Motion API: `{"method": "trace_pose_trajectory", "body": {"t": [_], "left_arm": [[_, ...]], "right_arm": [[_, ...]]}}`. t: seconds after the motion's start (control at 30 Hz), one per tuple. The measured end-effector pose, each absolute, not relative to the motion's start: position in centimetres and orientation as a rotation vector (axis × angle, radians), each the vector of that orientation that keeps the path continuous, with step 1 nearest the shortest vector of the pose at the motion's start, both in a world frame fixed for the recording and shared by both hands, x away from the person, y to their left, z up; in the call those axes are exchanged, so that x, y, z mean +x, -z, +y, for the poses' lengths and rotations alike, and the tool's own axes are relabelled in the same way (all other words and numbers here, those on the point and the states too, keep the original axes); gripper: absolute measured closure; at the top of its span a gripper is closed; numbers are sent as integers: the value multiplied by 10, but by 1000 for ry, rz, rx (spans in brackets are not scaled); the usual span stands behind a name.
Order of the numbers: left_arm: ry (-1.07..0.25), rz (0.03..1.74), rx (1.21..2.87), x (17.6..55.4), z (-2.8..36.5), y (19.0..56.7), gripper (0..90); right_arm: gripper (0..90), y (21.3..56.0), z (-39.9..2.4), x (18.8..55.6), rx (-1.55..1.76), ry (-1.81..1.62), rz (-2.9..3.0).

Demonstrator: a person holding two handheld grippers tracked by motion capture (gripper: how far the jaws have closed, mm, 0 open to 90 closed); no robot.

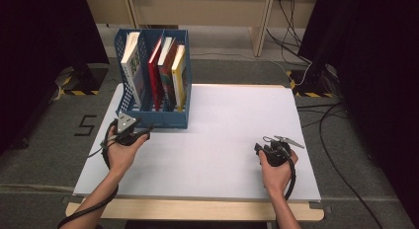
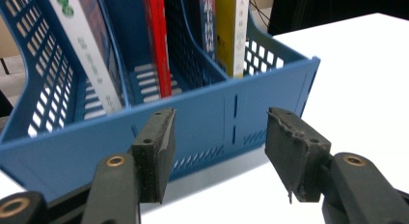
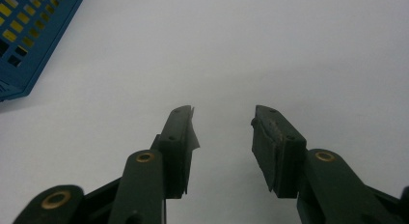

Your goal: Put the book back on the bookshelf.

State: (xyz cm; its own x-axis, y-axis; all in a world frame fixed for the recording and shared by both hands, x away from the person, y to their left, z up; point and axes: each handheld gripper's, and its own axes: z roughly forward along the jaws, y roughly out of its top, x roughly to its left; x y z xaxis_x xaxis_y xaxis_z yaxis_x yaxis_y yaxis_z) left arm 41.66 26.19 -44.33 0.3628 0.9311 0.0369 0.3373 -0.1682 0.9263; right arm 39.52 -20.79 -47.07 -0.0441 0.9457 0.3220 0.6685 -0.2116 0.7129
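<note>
On the white tabletop (image 1: 222, 140), near its far left corner, stands a blue rack (image 1: 163, 119) with three slots side by side. Books stand on end inside it. One white book (image 1: 132, 66) leans in the left slot. One red book (image 1: 154, 73) is in the middle slot. Another dark red book (image 1: 169, 71) and a yellow book (image 1: 179, 76) share the right slot. Just in front of the rack's low front wall is the left gripper (image 1: 129, 132), held in the person's left hand (image 1: 121, 152). Seen from the left gripper view, this left gripper (image 2: 219, 151) points at the rack's front wall (image 2: 231, 113). Its jaws stand apart with nothing between them, and they do not touch the rack. Over on the right side of the tabletop, well apart from the rack, the right hand (image 1: 276, 172) holds the right gripper (image 1: 272, 151). From the right gripper view, the right gripper (image 3: 222, 142) has its jaws spread too, with just bare white tabletop (image 3: 270, 55) ahead of them. They hold nothing. A corner of the rack (image 3: 29, 40) shows far off at the top left of that view.
</note>
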Motion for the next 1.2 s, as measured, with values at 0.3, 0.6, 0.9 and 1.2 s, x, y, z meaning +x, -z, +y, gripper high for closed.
{"method": "trace_pose_trajectory", "body": {"t": [0.3,0.6,0.9,1.2], "left_arm": [[-805,1169,1704,405,277,468,430],[-811,1188,1698,398,287,482,425],[-766,1227,1698,393,288,498,425],[-776,1228,1675,390,289,498,395]], "right_arm": [[591,471,-211,392,1912,-1122,1699],[590,474,-214,388,1922,-1114,1687],[580,478,-218,383,1919,-1103,1661],[557,485,-220,381,1886,-1084,1650]]}}
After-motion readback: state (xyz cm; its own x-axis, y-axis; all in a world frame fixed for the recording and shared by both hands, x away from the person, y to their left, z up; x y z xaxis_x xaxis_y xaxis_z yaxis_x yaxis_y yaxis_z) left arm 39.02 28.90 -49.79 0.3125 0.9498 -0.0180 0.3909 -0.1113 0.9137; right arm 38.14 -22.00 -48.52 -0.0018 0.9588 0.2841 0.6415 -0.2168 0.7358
